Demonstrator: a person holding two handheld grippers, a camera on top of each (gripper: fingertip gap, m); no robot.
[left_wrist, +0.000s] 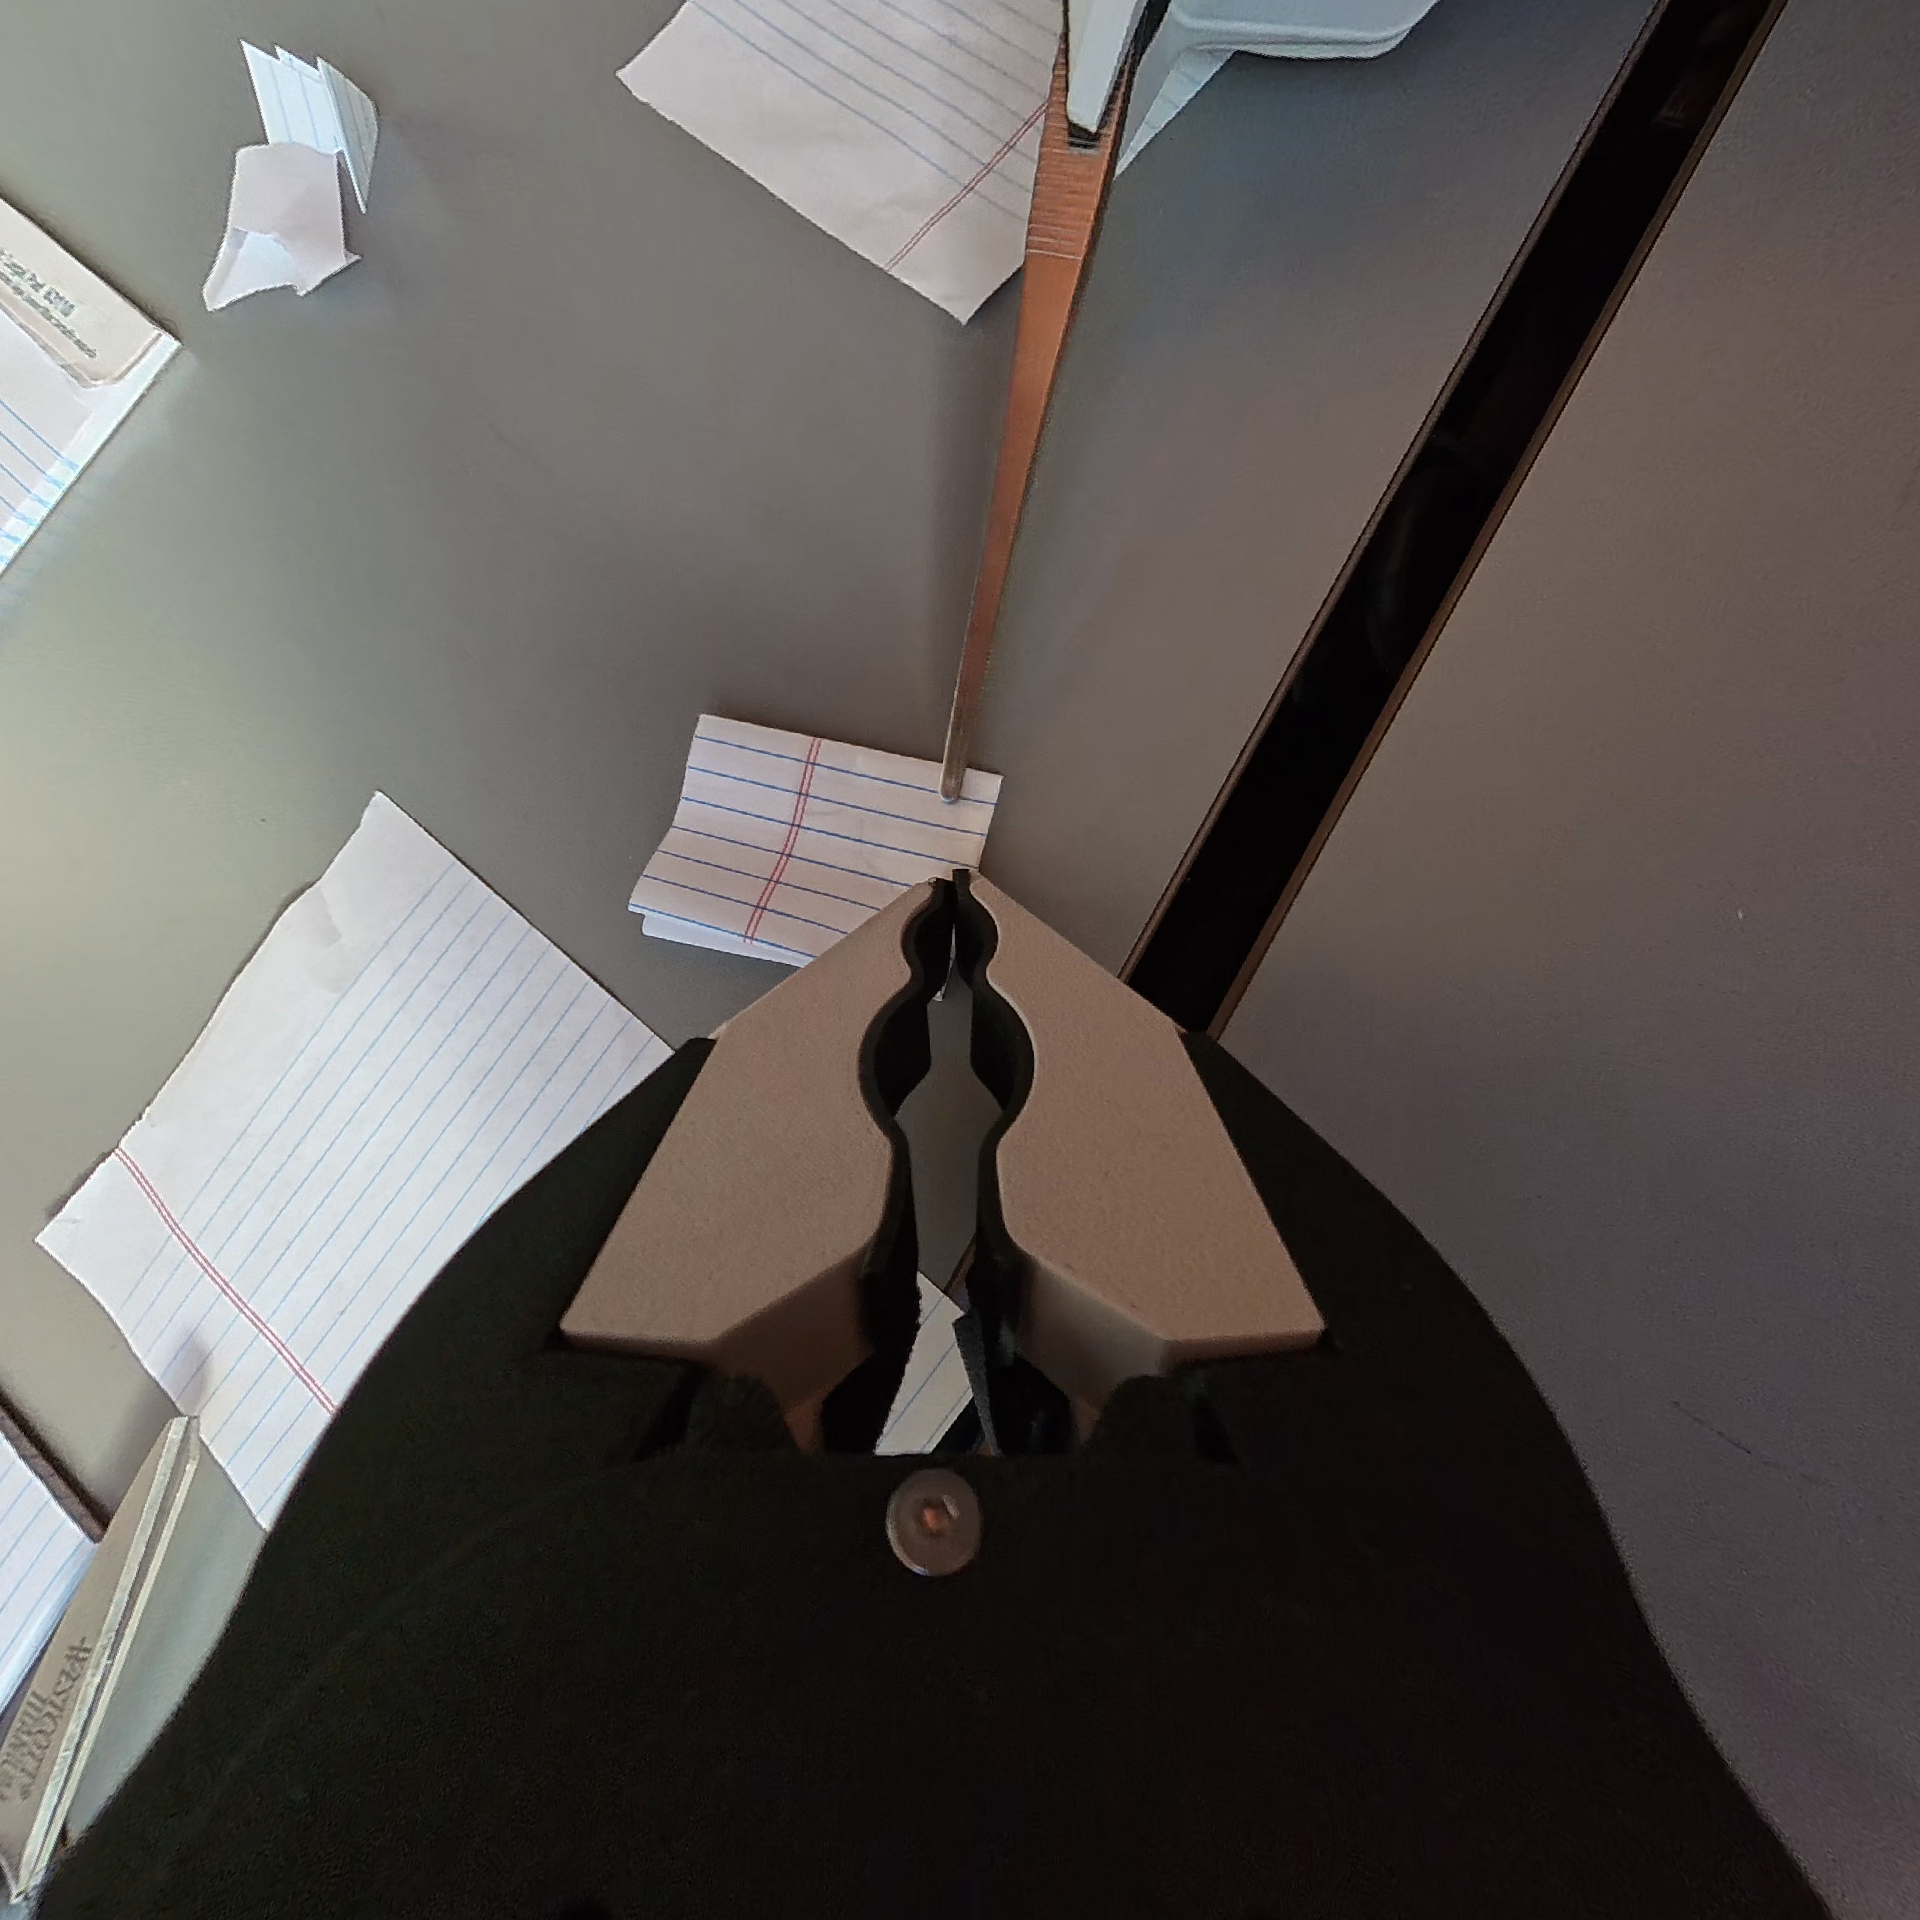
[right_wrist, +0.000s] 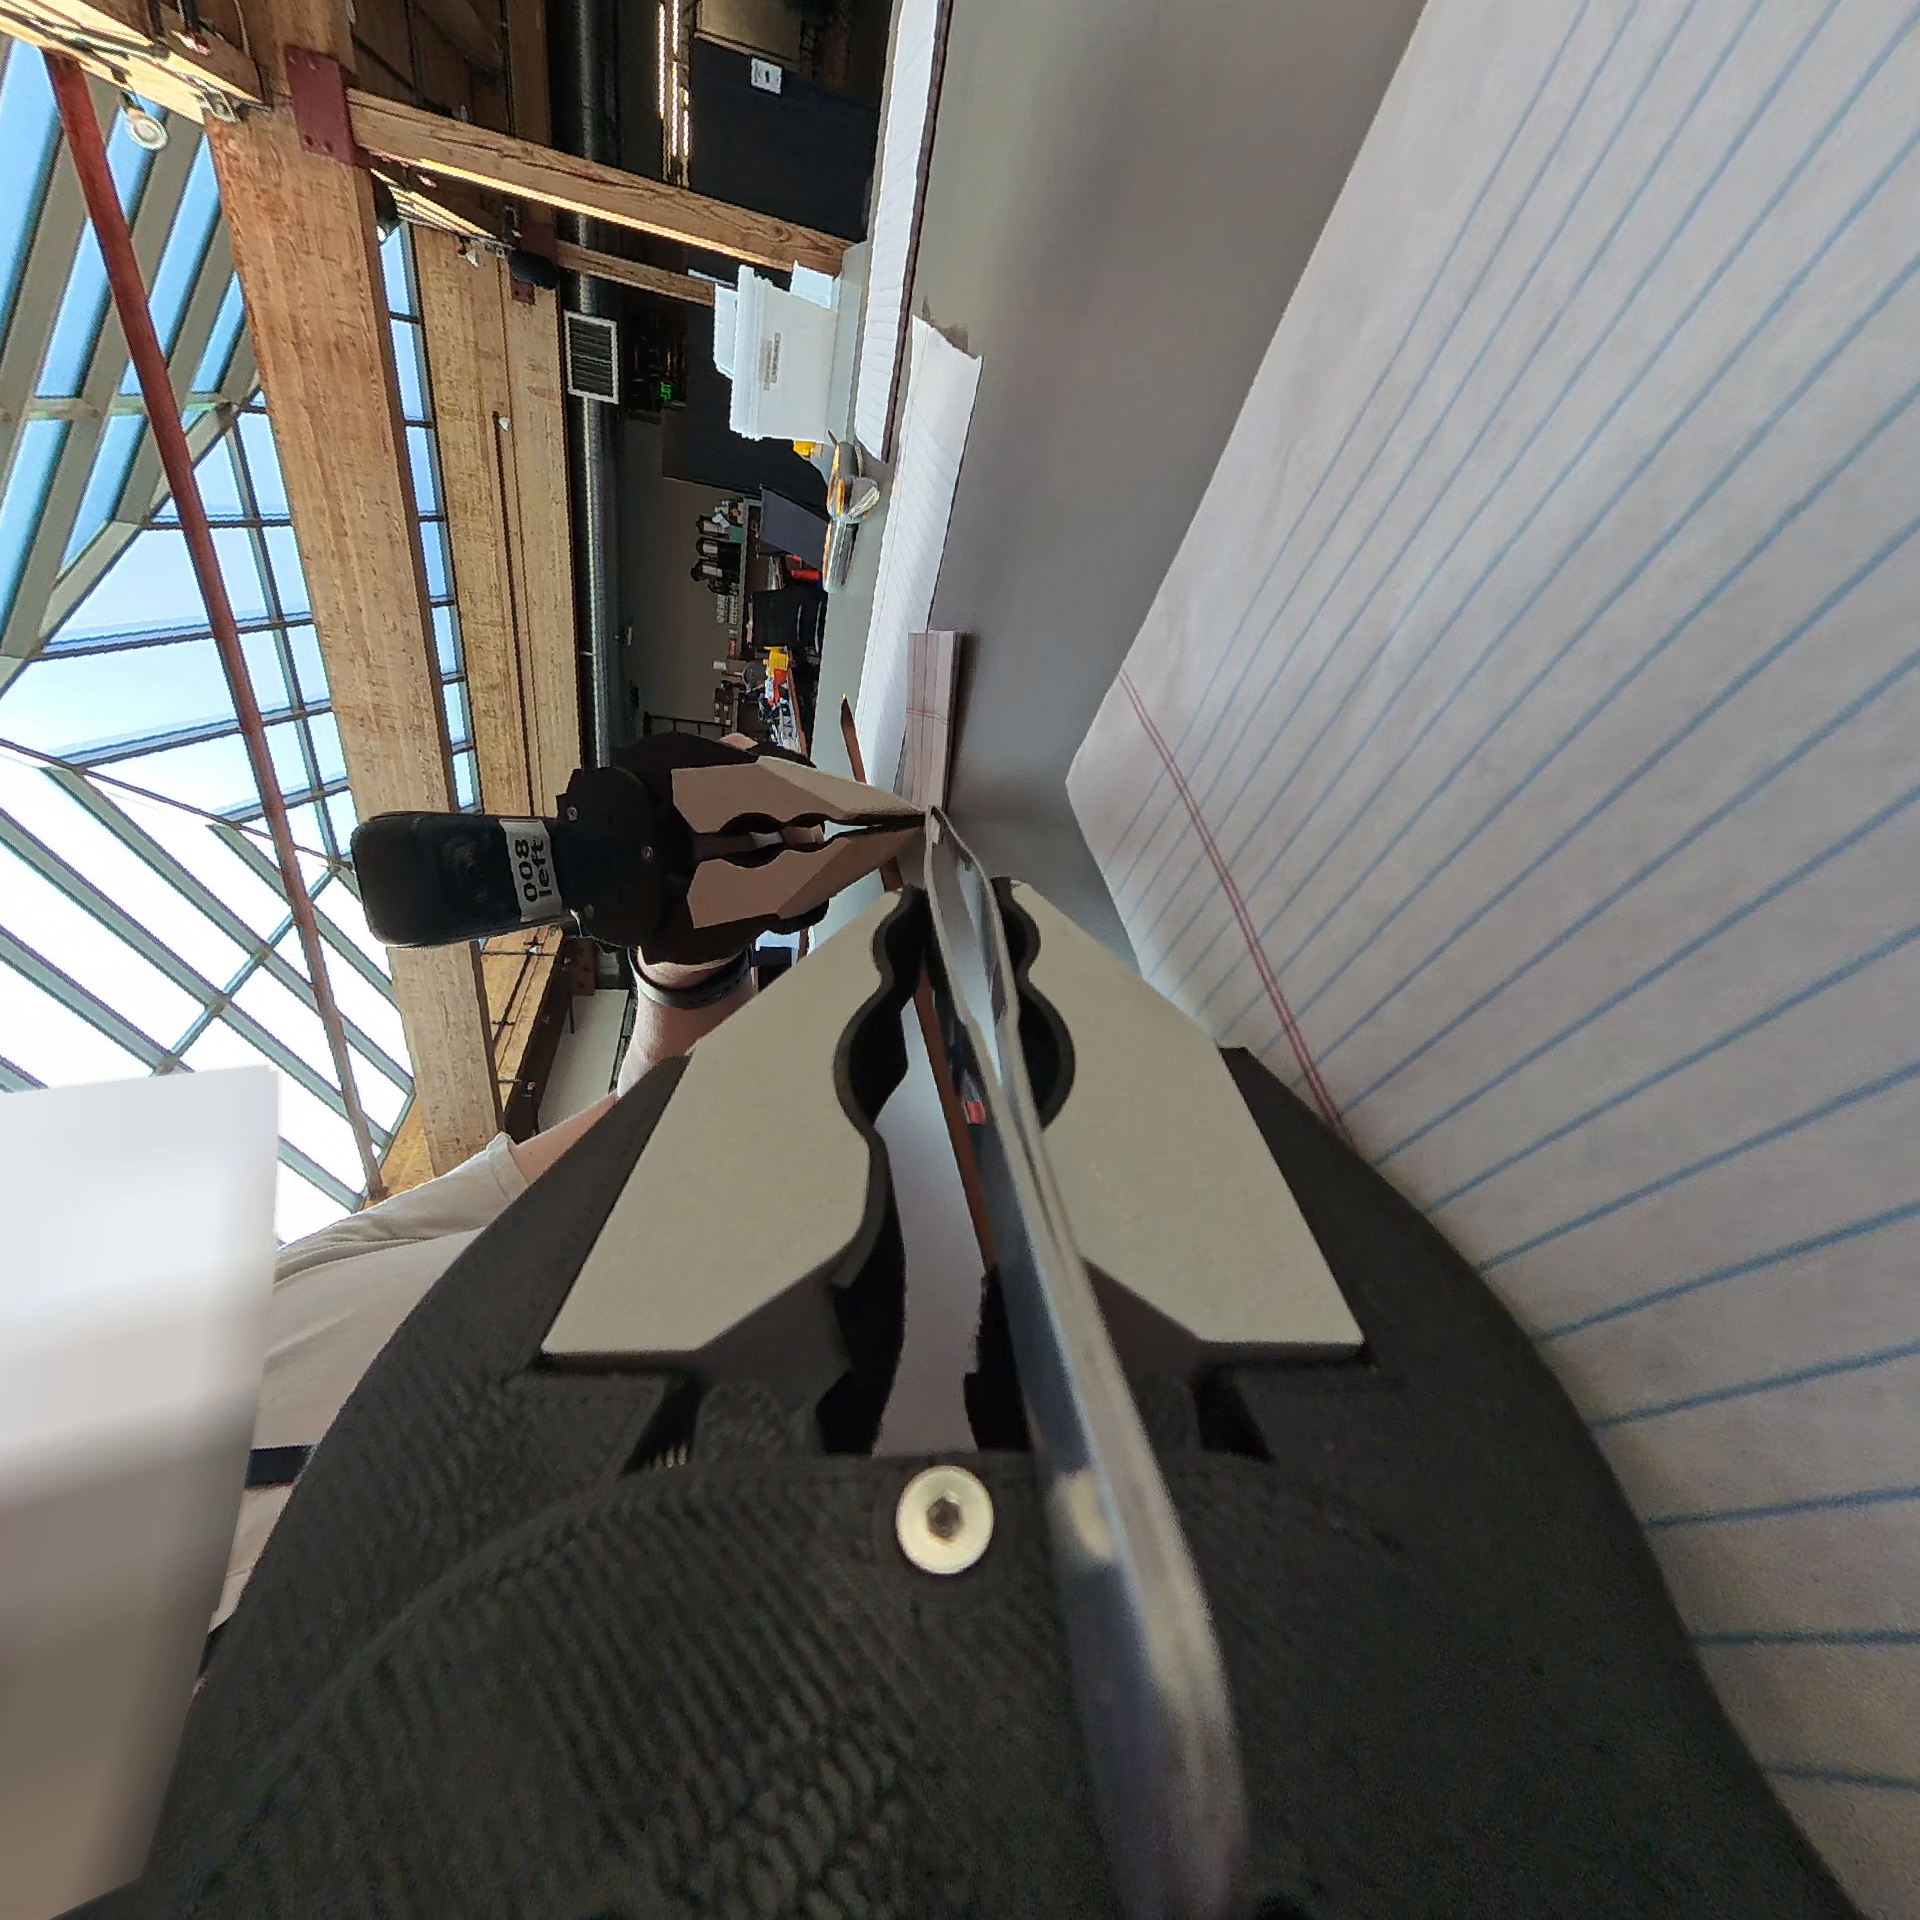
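Note:
My left gripper (left_wrist: 954, 885) is shut at its tips on an edge of a small folded lined paper (left_wrist: 810, 842) that lies on the grey table (left_wrist: 520, 540). A sliver of white paper shows between its fingers. My right gripper (right_wrist: 961, 894) is shut on long metal tweezers (right_wrist: 1039, 1195). In the left wrist view the tweezers (left_wrist: 1029, 416) reach down from the right gripper (left_wrist: 1096, 94) at the top, and their tip rests on the folded paper's far corner. In the right wrist view the left gripper (right_wrist: 920, 821) meets the tweezers' tip beside the folded paper (right_wrist: 930, 707).
A large lined sheet (left_wrist: 343, 1143) lies at the lower left and another (left_wrist: 862, 135) at the top. A crumpled paper scrap (left_wrist: 281, 208) and a notepad (left_wrist: 52, 395) lie at the left. A dark gap (left_wrist: 1455, 520) splits the table at the right. A white container (left_wrist: 1278, 42) stands at the far edge. The tips of one gripper are about 12 cm away from the tips of the other.

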